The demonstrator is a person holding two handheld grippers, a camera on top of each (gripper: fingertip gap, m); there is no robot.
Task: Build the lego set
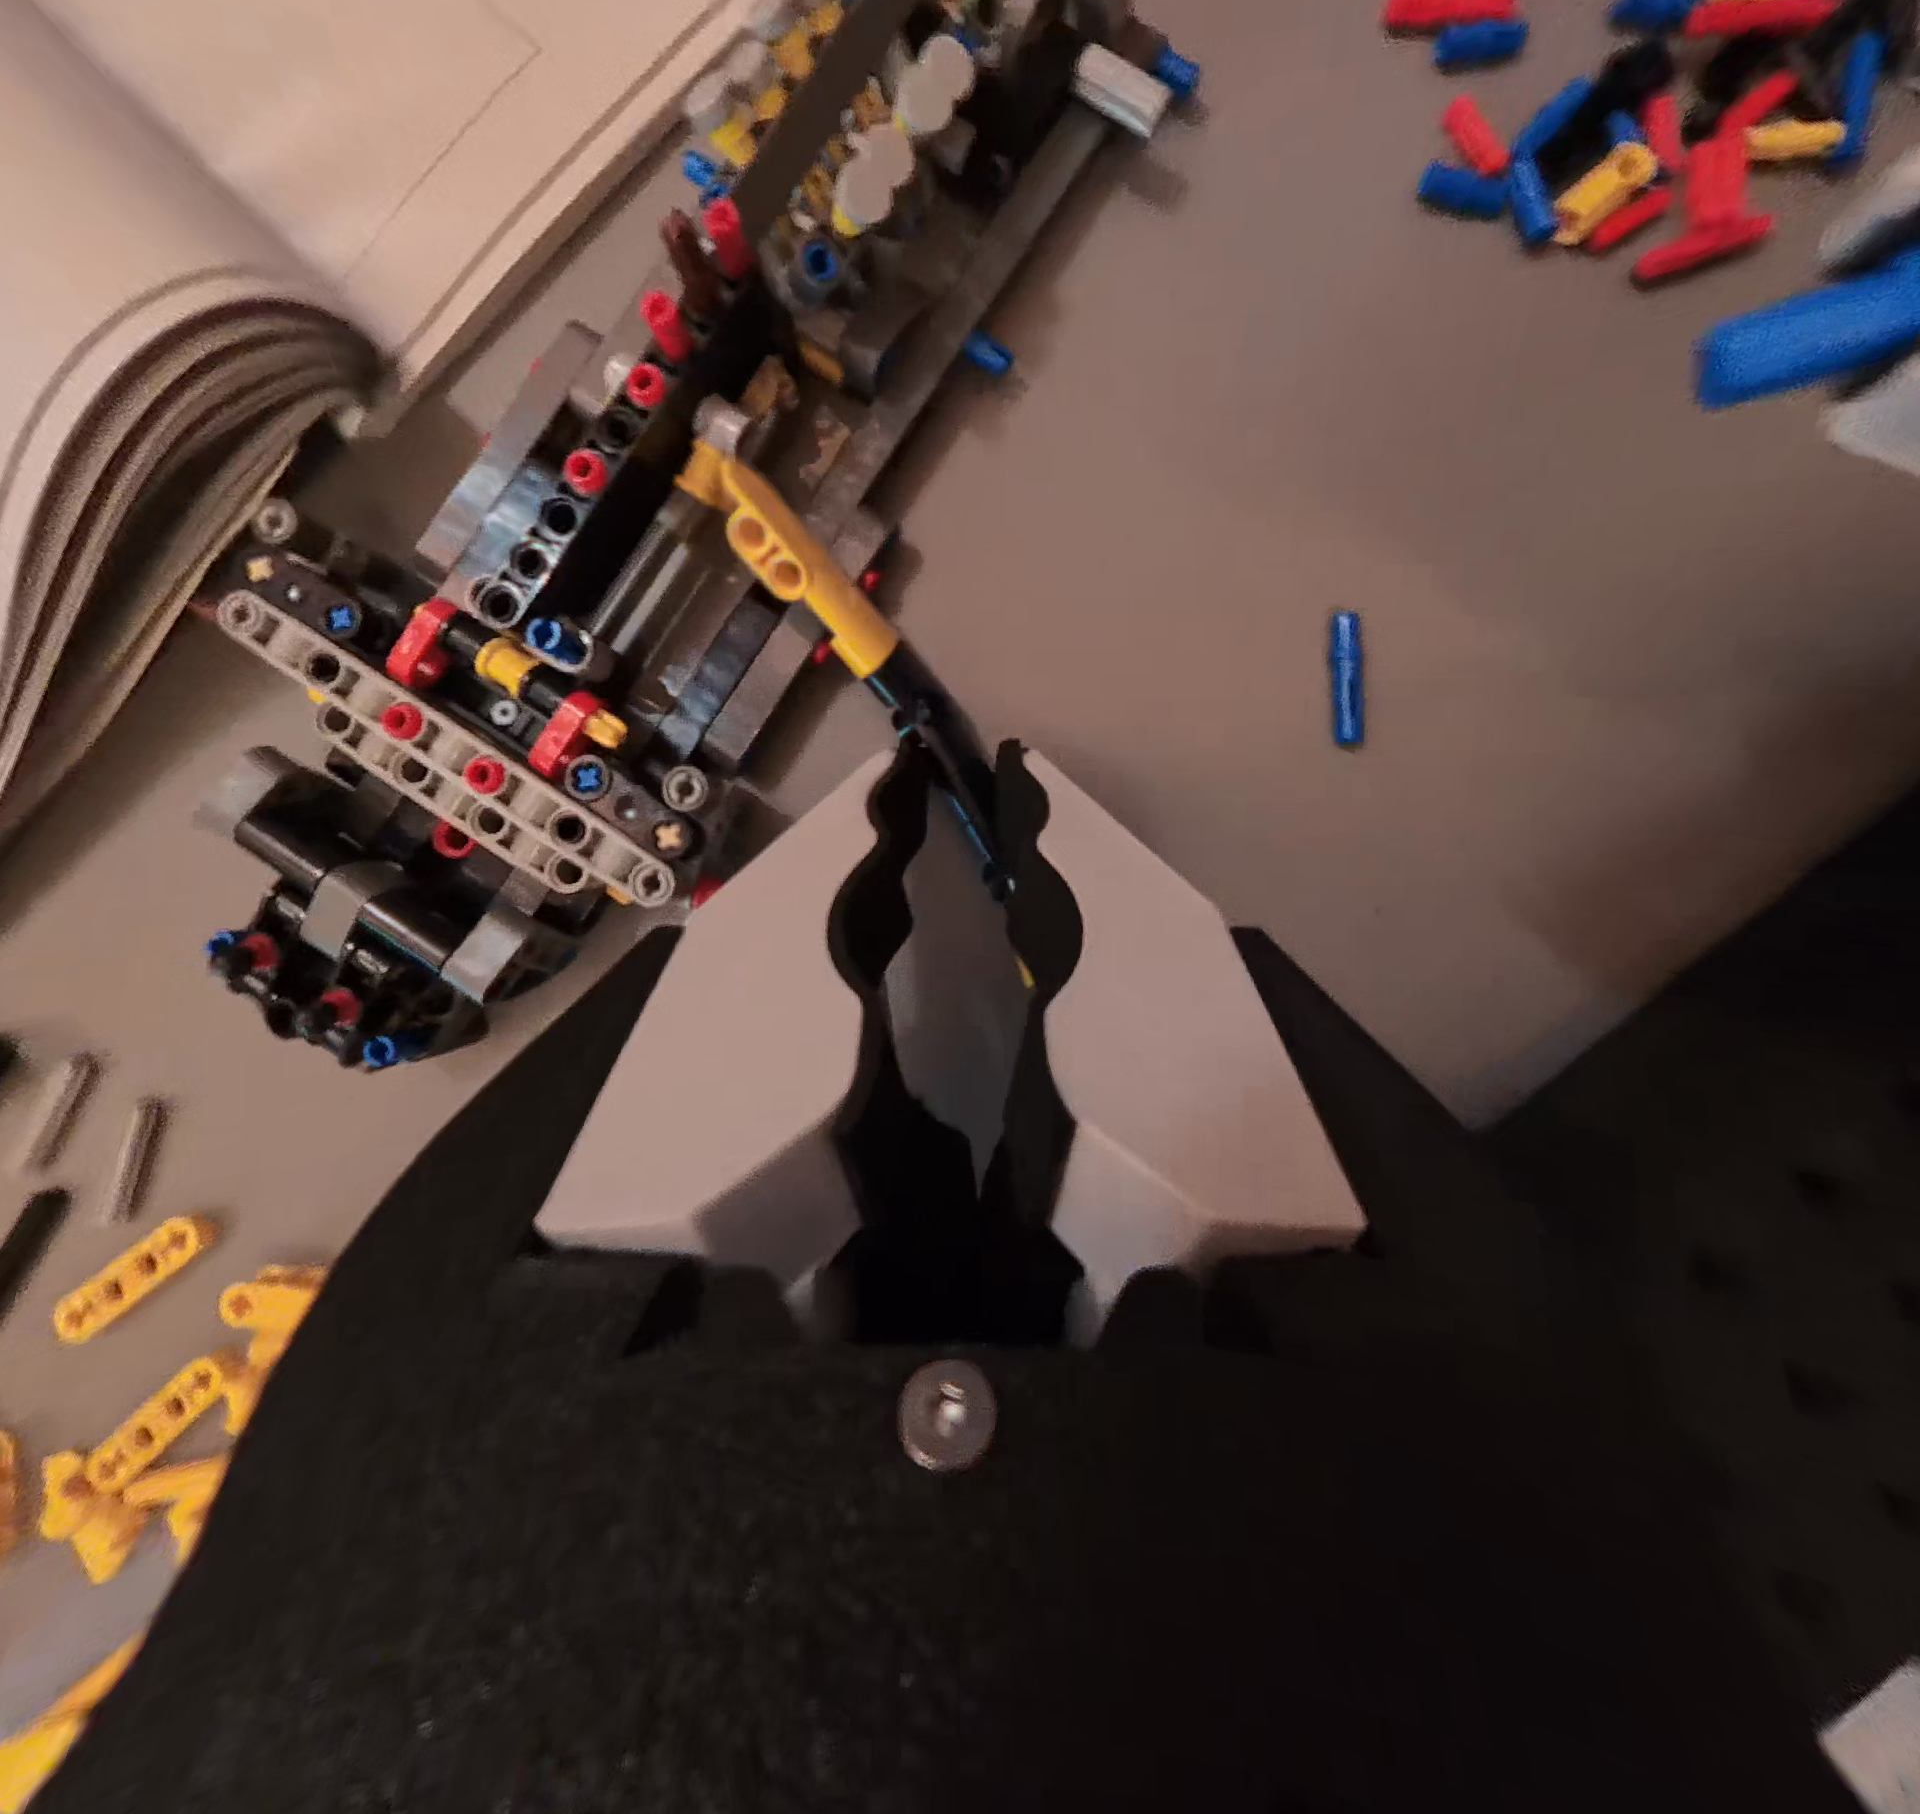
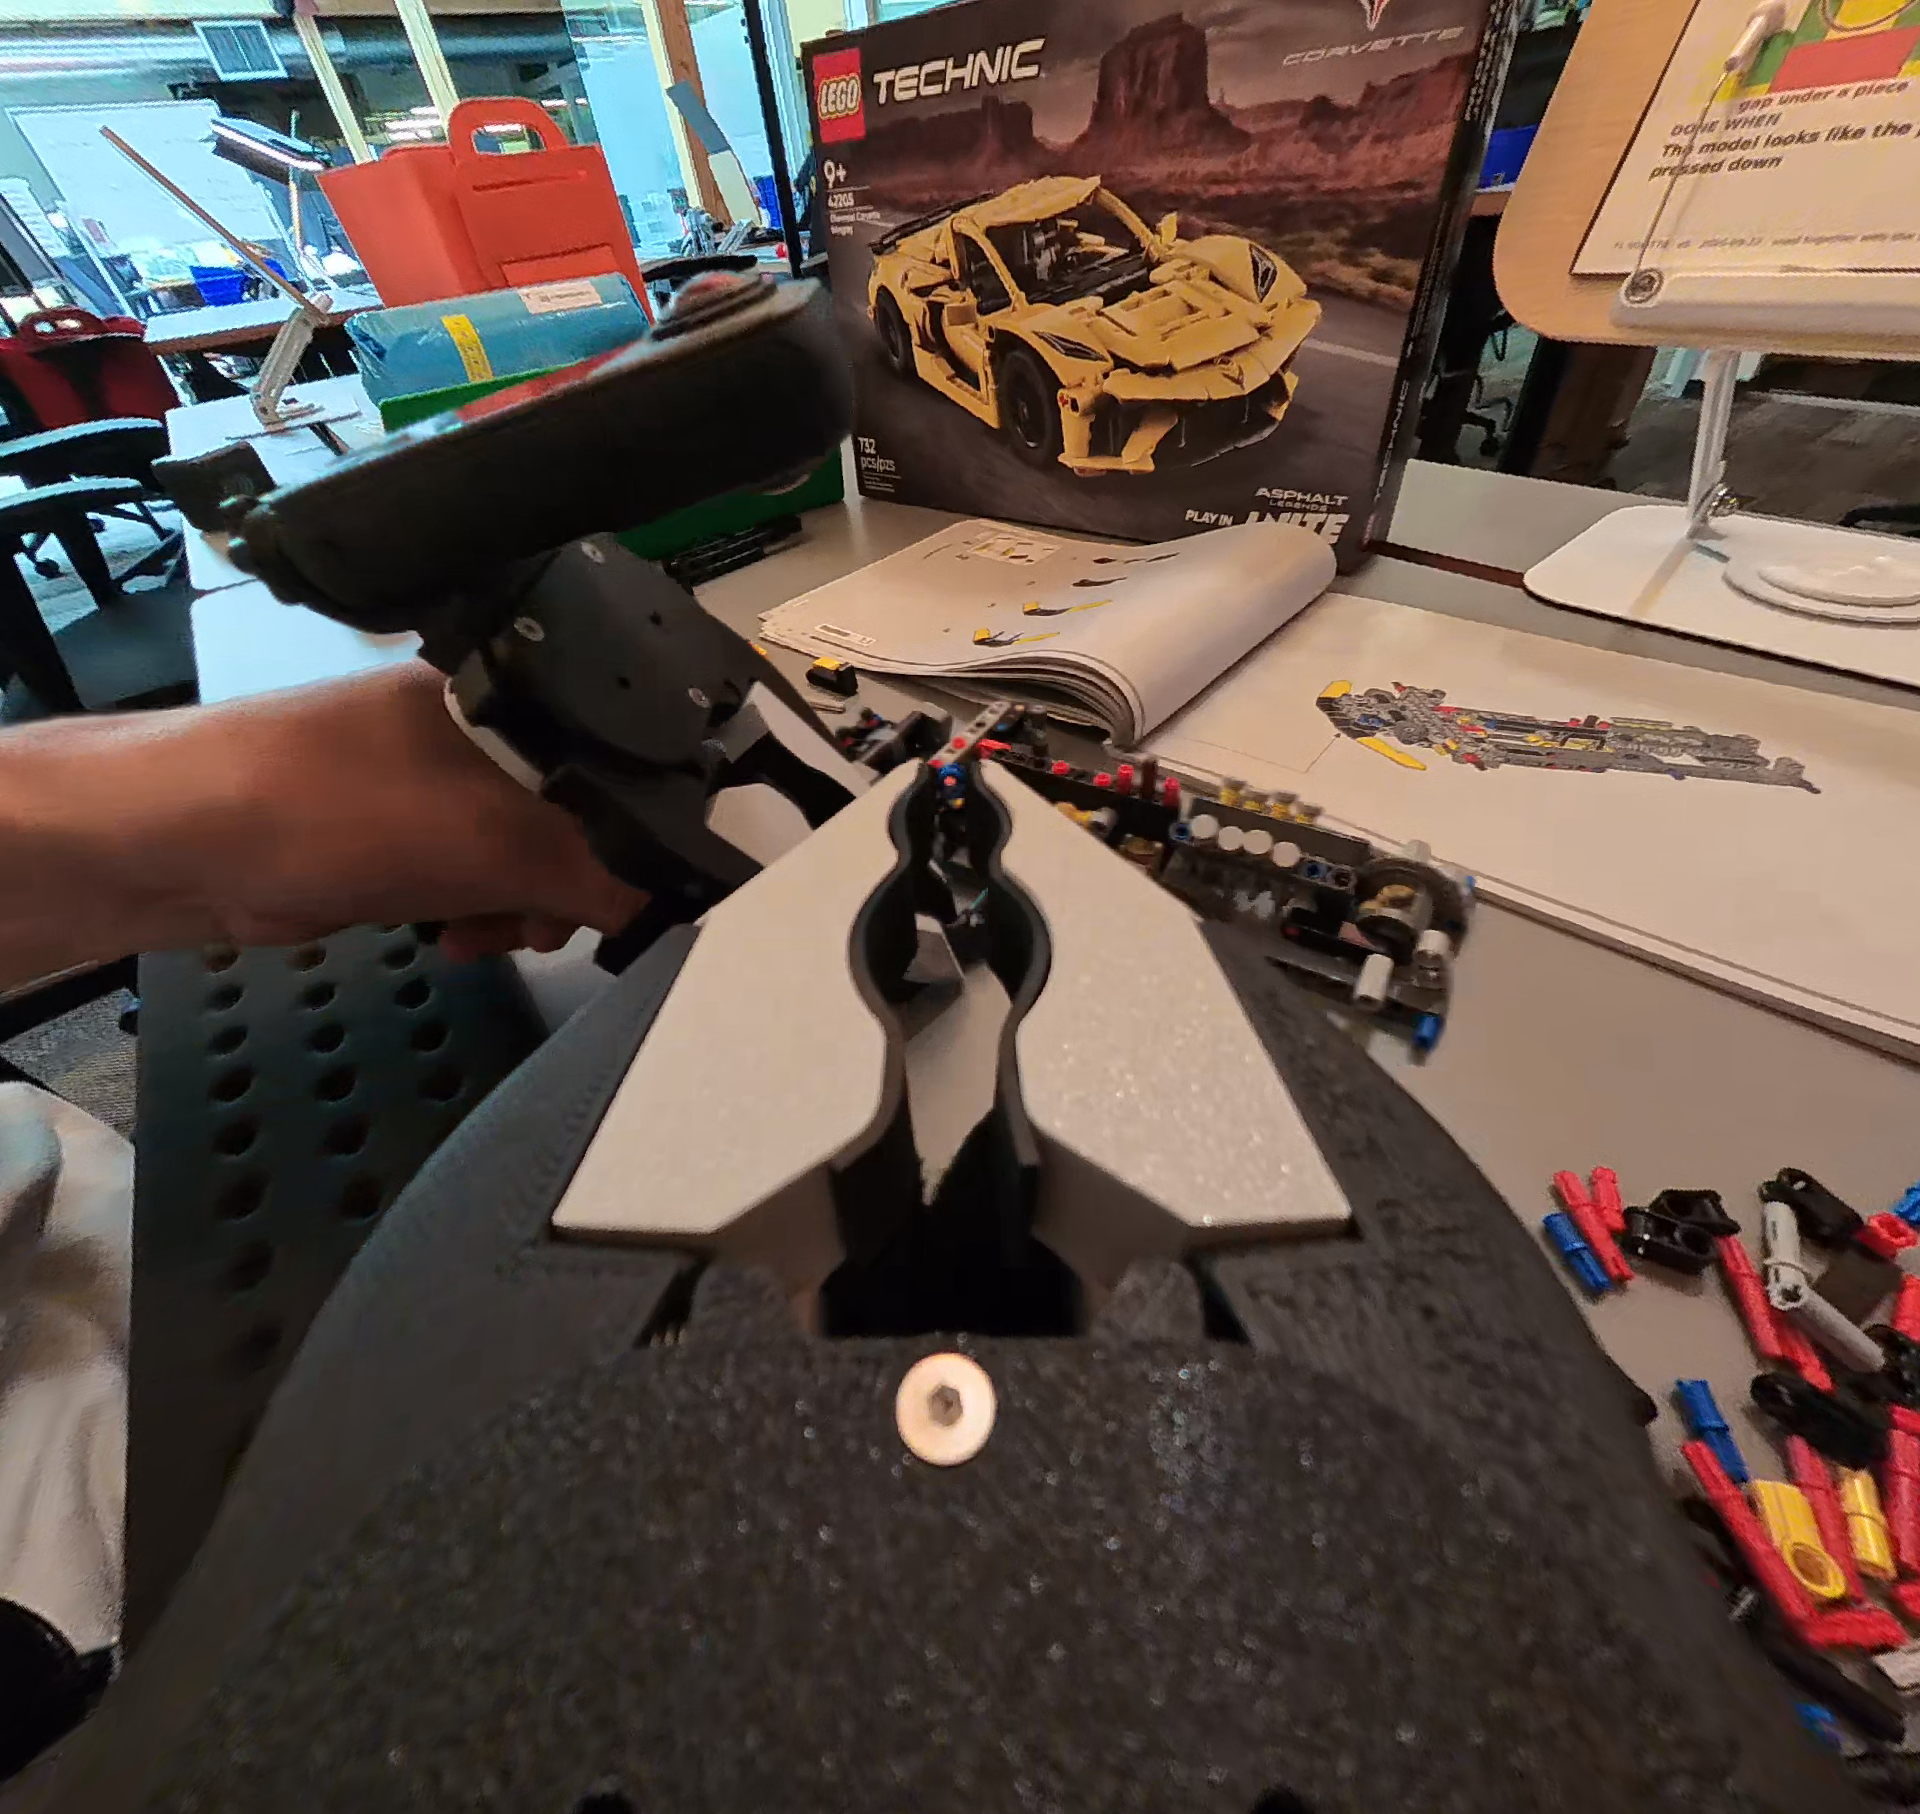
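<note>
We scan the left wrist view from the left: yellow beams (image 1: 135,1276) loose on the table (image 1: 1351,414), open instruction booklet (image 1: 208,206) behind them, then the half-built chassis (image 1: 582,569) lying flat, its long axis running from lower left to upper right. Left gripper (image 1: 956,756) sits just right of the chassis near end, jaws nearly pressed together, pinching a thin black axle (image 1: 935,715) tipped with a yellow connector (image 1: 790,559) that reaches up-left onto the chassis. 1 blue pin (image 1: 1347,678) lies apart, right. A mixed parts pile (image 1: 1662,102) is far right.

Right wrist view: a hand (image 2: 343,819) holds the left tool, left of the right gripper (image 2: 951,777). Right jaws are close together with the chassis end between the tips; we cannot tell if they clamp it. We judge the left is nearer for seating the axle, pushing along it toward the chassis.
</note>
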